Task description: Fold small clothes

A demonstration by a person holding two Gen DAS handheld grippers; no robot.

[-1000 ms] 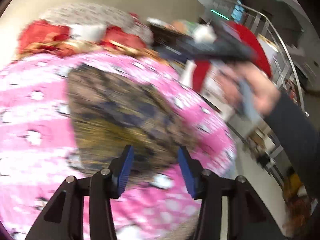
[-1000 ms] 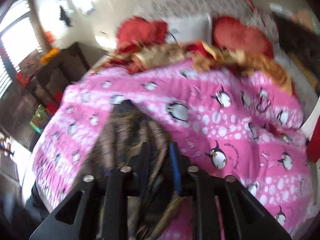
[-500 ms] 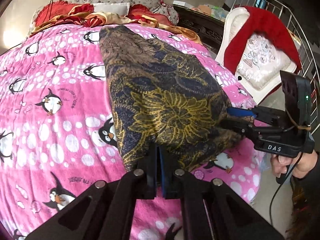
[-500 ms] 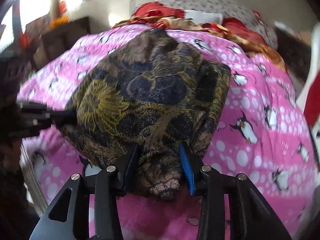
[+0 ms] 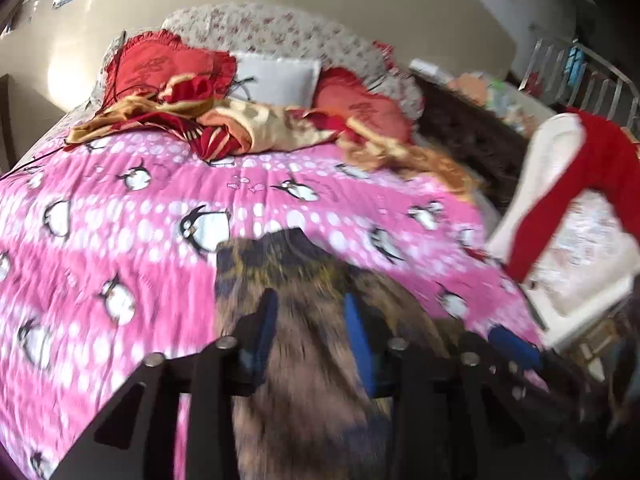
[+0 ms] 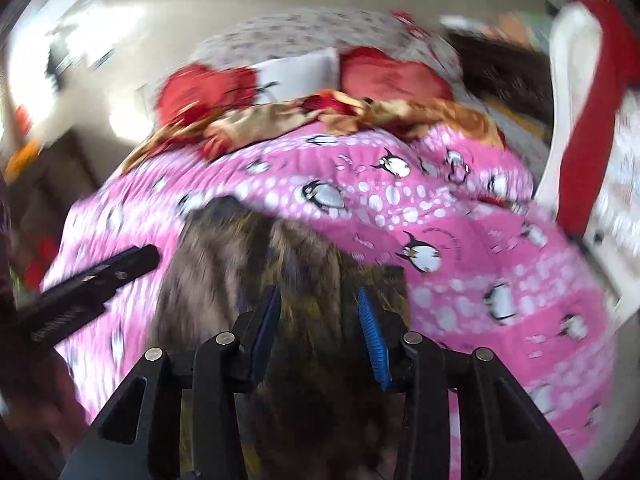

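Observation:
A brown, gold and dark blue patterned garment (image 5: pixel 304 280) lies on the pink penguin bedspread (image 5: pixel 120 208), near its front edge. My left gripper (image 5: pixel 310 308) hovers over the garment with its blue-padded jaws apart and nothing between them. In the right wrist view the same garment (image 6: pixel 248 248) lies under my right gripper (image 6: pixel 318 304), whose jaws are also apart and empty. The left gripper's black body shows at the left in the right wrist view (image 6: pixel 92 280); the right gripper's blue pad shows at the lower right in the left wrist view (image 5: pixel 512 344). Both views are motion-blurred.
Red and gold pillows and bedding (image 5: pixel 208 112) are piled at the head of the bed below a floral headboard (image 5: pixel 272 28). A white chair with a red cloth (image 5: pixel 580 184) stands to the right of the bed. A dark cabinet (image 5: pixel 460 120) stands behind it.
Both grippers have opened and let go of the garment. Both have pulled back toward the near edge of the bed, and the garment now lies shorter on the bedspread.

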